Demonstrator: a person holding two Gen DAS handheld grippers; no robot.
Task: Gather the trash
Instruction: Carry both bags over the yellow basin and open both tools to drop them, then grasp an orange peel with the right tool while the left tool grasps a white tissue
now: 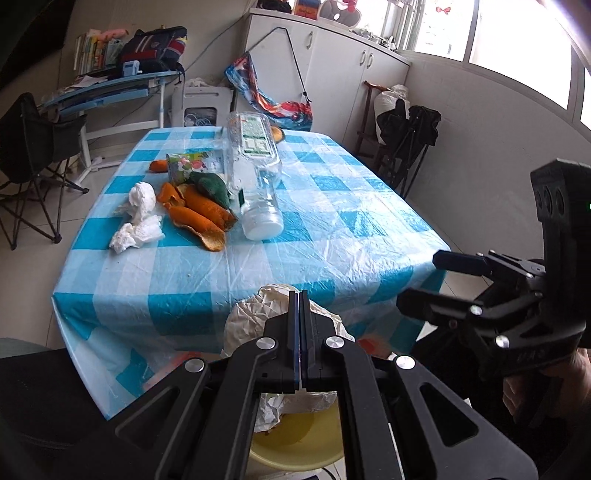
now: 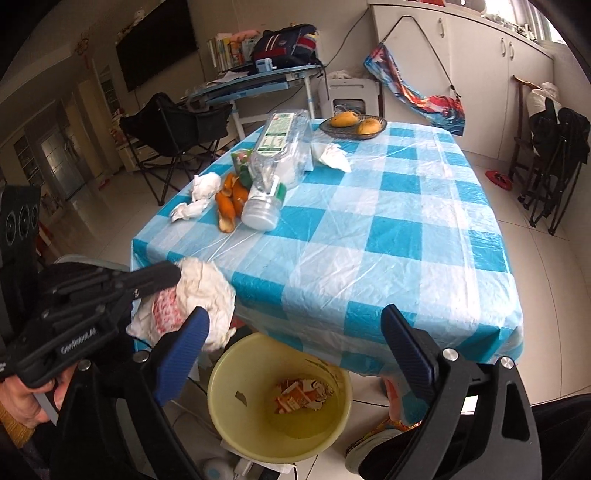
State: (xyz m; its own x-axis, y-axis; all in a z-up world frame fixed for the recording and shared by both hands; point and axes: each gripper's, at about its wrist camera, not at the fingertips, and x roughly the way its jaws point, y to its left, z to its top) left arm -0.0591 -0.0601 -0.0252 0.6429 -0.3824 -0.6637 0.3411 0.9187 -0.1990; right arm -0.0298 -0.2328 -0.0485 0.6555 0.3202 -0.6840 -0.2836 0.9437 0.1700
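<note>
Crumpled white wrapper [image 2: 199, 295] hangs above yellow bin [image 2: 221, 398].

Bin [image 2: 221, 402] on floor before table [image 2: 369, 258], wrapper [image 2: 301, 395] in bin, bottle [image 2: 275, 155] on table with peels [image 2: 231, 201] and tissues [image 2: 205, 184] at its left, fruit bowl [image 2: 352, 127] behind

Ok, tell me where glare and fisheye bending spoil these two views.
Left wrist view: windows blown out white at top right, wall beneath bows strongly. Right wrist view: more evenly lit, soft sheen on the plastic tablecloth, dark corner vignette, cabinet edges curve; yellow bin sharp.
</note>
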